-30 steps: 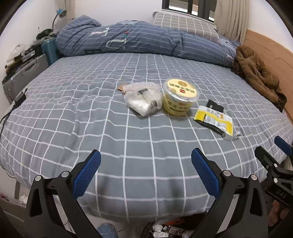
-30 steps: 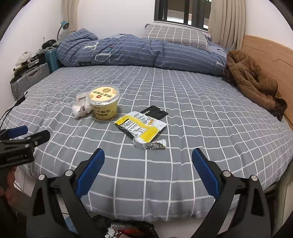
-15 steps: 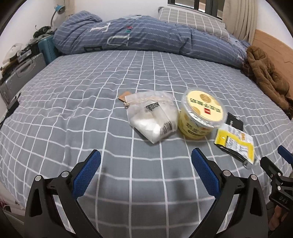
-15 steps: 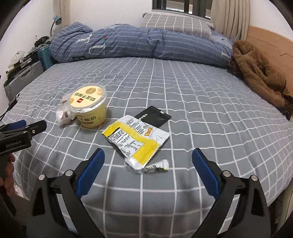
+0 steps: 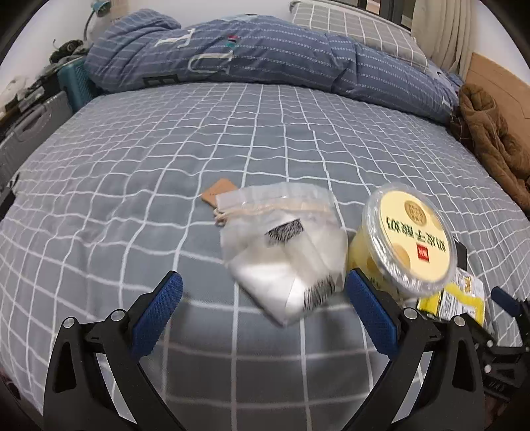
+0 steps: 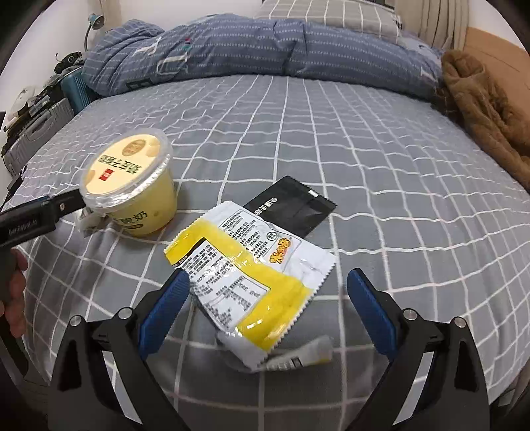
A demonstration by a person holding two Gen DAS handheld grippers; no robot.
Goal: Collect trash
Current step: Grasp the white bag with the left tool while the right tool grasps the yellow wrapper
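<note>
On the grey checked bed lie a clear plastic bag (image 5: 285,248) with white contents, a yellow lidded cup (image 5: 407,242) (image 6: 132,185), a yellow-and-white snack wrapper (image 6: 248,281) (image 5: 453,298) and a black sachet (image 6: 291,209). My left gripper (image 5: 265,301) is open, its blue fingers either side of the bag's near corner, just short of it. My right gripper (image 6: 268,298) is open over the wrapper's near end. A small brown tag (image 5: 218,192) lies behind the bag.
A folded blue duvet (image 5: 265,56) and a checked pillow (image 5: 357,30) lie at the far side. A brown coat (image 6: 480,109) is heaped at the right by the wooden headboard. Suitcases and clutter (image 5: 26,109) stand left of the bed.
Both grippers have moved forward and lower over the bed; the bag now sits between the left fingers' tips and the wrapper between the right ones. Both stay open.
</note>
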